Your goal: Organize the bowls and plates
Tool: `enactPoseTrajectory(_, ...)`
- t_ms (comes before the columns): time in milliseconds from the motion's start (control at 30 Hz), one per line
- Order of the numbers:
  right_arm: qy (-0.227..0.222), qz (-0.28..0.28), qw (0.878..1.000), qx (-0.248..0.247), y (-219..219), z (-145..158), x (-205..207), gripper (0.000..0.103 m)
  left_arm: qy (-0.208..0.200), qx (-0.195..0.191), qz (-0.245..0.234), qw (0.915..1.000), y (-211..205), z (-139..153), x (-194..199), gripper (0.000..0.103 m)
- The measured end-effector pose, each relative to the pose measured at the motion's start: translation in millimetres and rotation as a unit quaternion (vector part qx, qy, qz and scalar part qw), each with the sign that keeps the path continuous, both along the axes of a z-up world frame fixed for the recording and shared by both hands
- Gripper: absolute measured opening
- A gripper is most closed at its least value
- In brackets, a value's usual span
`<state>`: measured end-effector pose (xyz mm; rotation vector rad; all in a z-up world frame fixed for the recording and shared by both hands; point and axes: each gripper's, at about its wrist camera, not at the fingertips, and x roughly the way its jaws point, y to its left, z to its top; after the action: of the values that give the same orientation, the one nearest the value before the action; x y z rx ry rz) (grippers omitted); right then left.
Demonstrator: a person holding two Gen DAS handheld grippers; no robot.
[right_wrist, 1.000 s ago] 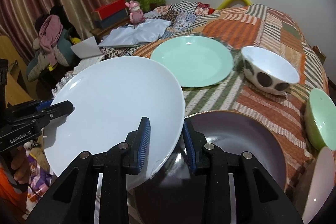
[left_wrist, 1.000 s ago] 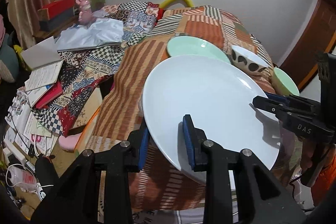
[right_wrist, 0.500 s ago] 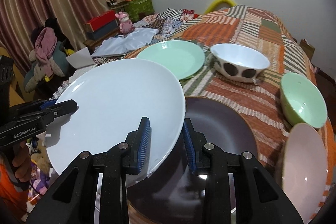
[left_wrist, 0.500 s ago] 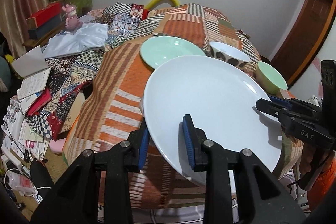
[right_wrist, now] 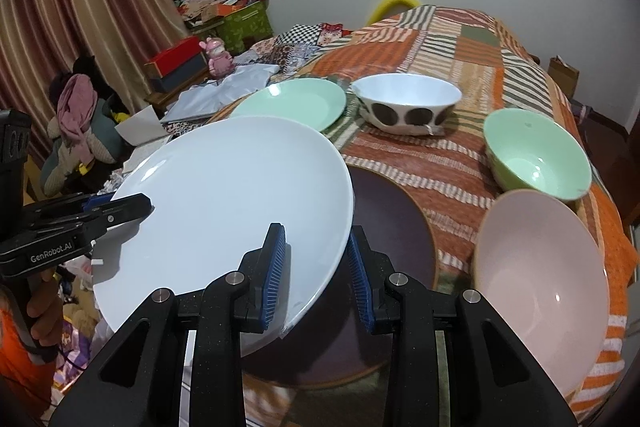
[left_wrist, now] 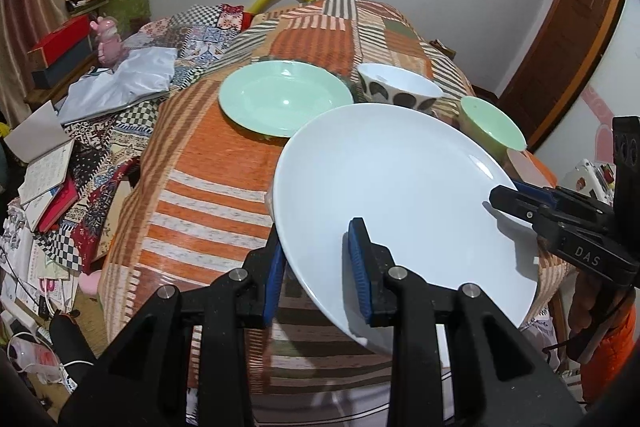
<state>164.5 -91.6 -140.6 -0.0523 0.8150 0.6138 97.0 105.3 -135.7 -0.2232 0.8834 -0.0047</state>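
Two pairs of tongs hold a large white plate [left_wrist: 400, 195] in the air above a surface covered with a striped orange patchwork cloth [left_wrist: 200, 179]. The left tongs [left_wrist: 316, 267] grip the plate's near left rim, one blue pad under the plate and one on top. The right tongs [right_wrist: 316, 259] clamp the opposite edge in the same way, with the rim between their blue pads. In the left wrist view the right tongs reach in from the right side and bite the plate's far rim; in the right wrist view the left tongs enter from the left edge, with the holder's hand [right_wrist: 44, 311] below them.

The white plate is tilted and partly covers a dark brown plate [right_wrist: 392, 211] that lies flat on the cloth just beneath it. Beyond them, a pale green plate [right_wrist: 292, 103] rests on the cloth beside a white bowl with dark spots [right_wrist: 408, 105]. Nearer the right edge, a green bowl [right_wrist: 536, 155] sits just behind a pink bowl [right_wrist: 540, 279]; whether the two touch cannot be told.

Off the left side of the surface lie books [left_wrist: 44, 171], a grey cloth [left_wrist: 124, 79] and a small pink figurine [left_wrist: 106, 41]. Striped curtains [right_wrist: 80, 7] hang at the far left.
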Motion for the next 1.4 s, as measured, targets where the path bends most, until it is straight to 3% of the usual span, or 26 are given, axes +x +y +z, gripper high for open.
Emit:
enactPoseTrajectory(533, 0.010, -0.041, 0.999, -0.010, -22, -17, -6, 0.029, 0.024, -0.003, -0.033, 0.9991, -22, -22, 18, 0.030)
enactPoseTrajectory(1067, 0.017, -0.062, 0.998, -0.013, -20, -29, -10, 0.029, 0.048, -0.028, -0.027, 0.9981, -13, -48, 37, 0.032)
enactPoseTrajectory(1233, 0.031, -0.077, 0.997, -0.011, -23, -37, -9, 0.029, 0.048, -0.014, -0.033, 0.9982, -20, -52, 45, 0.032)
enactPoseTrajectory(1400, 0.027, -0.084, 0.996, -0.006, -23, -36, -10, 0.029, 0.050, -0.024, -0.027, 0.9981, -19, -56, 52, 0.032)
